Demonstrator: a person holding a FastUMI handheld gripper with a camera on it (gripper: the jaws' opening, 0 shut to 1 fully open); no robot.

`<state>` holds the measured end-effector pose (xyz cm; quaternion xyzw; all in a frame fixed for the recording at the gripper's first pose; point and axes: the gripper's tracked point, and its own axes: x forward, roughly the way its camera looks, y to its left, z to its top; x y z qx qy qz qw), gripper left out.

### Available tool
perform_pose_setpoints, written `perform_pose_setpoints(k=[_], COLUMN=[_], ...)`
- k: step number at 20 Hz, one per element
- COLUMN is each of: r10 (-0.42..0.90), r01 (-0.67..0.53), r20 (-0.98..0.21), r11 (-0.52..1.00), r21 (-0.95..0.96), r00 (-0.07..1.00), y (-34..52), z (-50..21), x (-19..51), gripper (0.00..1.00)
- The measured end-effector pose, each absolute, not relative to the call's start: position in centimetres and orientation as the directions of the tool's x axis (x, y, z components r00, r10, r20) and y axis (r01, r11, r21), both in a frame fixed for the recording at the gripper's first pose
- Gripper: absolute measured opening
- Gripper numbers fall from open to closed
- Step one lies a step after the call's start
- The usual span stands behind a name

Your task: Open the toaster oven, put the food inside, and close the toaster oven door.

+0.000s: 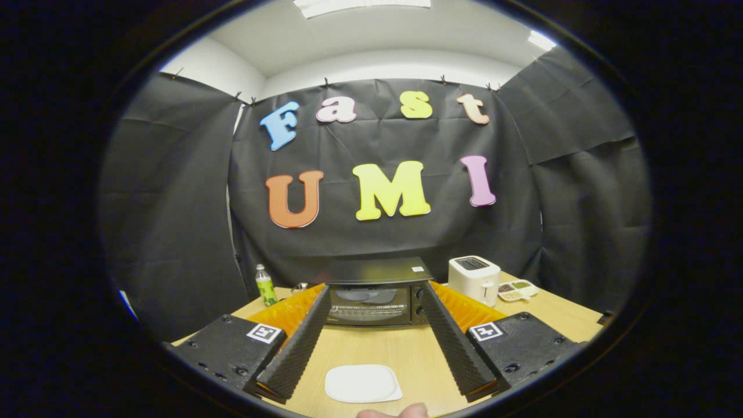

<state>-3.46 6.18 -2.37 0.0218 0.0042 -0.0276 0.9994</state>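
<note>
1. Left of the oven [371,302], a bottle [266,285] with a green label stands on the desk [406,354] near the back wall; its print is too small to read.
2. The oven sits at the back middle of the desk, beyond the fingers [299,334], with its glass door shut. Inside, a rack and something round show dimly through the glass; whether that is food, I cannot tell. A small white sticker lies on the oven's top, unreadable.
3. The gripper [371,371] points straight at the oven, its fingers spread wide and holding nothing, well short of the door. Square black-and-white markers sit on the gripper's body to either side; they carry no words.
4. In front of the oven, between the fingers, a flat white rounded pad or plate [363,383] lies on the desk. Nothing lies on it that I can make out. A fingertip of the person shows just below it.
5. Right of the oven stand a white toaster [474,278] and, just beside it, a small dish [516,290] with compartments of grains or seeds.
6. Stage, as a judgement: a shut door and free fingers fit either the approach to pull the door open, or the door shut again with food inside. No brand name is legible anywhere.
</note>
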Motion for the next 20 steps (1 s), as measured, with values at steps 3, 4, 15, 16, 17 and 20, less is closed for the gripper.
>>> perform_pose_setpoints(k=[3,4,15,16,17,20], r10=[-0.079,-0.079,-0.079,-0.078,-0.078,-0.078], r01=[0.079,0.079,0.079,0.079,0.078,0.079], r20=[0.008,-0.002,-0.019,-0.018,-0.018,-0.022], r11=[0.997,0.997,0.996,0.996,0.996,0.997], r21=[0.022,0.018,0.029,0.031,0.03,0.021], r00=[0.997,0.997,0.997,0.997,0.997,0.997], y=[5.3,5.2,5.2,5.3,5.3,5.4], z=[-2.9,-3.5,-4.2,-4.1,-4.1,-4.2], x=[-5.4,-5.8,-6.4,-6.5,-6.5,-6.4], gripper=[1.0,1.0,1.0,1.0,1.0,1.0])
